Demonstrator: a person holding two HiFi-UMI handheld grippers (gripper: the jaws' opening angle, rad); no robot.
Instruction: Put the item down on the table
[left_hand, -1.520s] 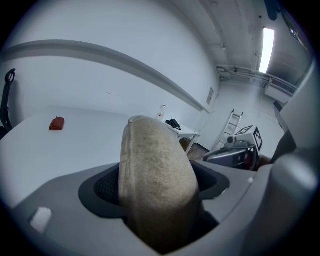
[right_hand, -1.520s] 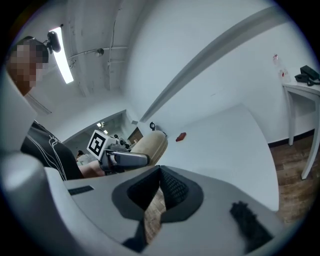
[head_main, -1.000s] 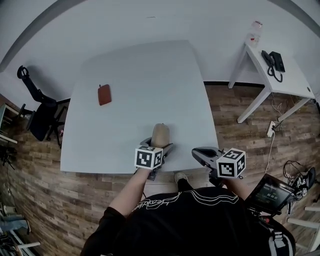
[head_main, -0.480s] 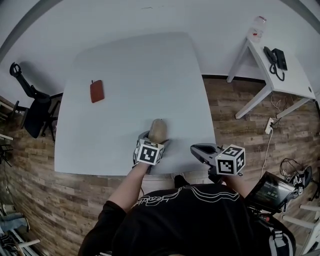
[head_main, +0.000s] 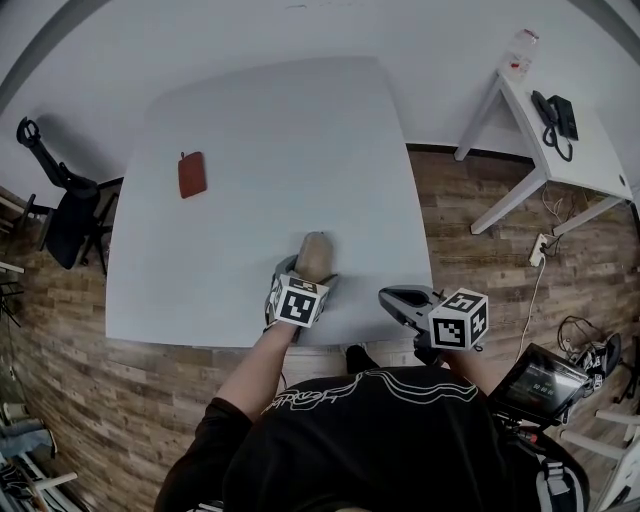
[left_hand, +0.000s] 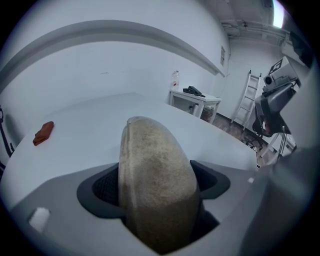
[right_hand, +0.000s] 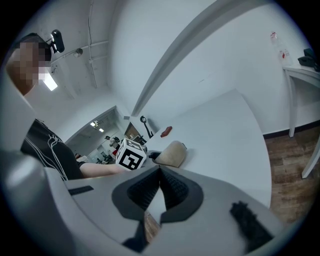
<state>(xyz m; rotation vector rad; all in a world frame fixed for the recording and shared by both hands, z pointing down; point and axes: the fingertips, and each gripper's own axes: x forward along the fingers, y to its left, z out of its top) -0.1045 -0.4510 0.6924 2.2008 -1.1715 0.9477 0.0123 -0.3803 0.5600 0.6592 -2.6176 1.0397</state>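
Note:
A tan, rounded, felt-like pouch (head_main: 314, 253) is clamped between the jaws of my left gripper (head_main: 305, 272) over the near part of the white table (head_main: 270, 140). It fills the left gripper view, where the pouch (left_hand: 155, 175) stands on edge between the dark pads. Whether it touches the tabletop I cannot tell. My right gripper (head_main: 396, 300) hovers at the table's near right edge, its jaws shut with nothing between them (right_hand: 160, 192). From the right gripper view the pouch (right_hand: 171, 153) shows beside the left gripper's marker cube (right_hand: 131, 155).
A small red wallet (head_main: 191, 174) lies at the table's far left and shows as the red wallet (left_hand: 43, 133) in the left gripper view. A white side table (head_main: 575, 160) with a phone (head_main: 555, 115) stands at right. A black chair (head_main: 60, 210) is at left.
My left gripper has carried the pouch a little farther in over the table. The right gripper has barely moved.

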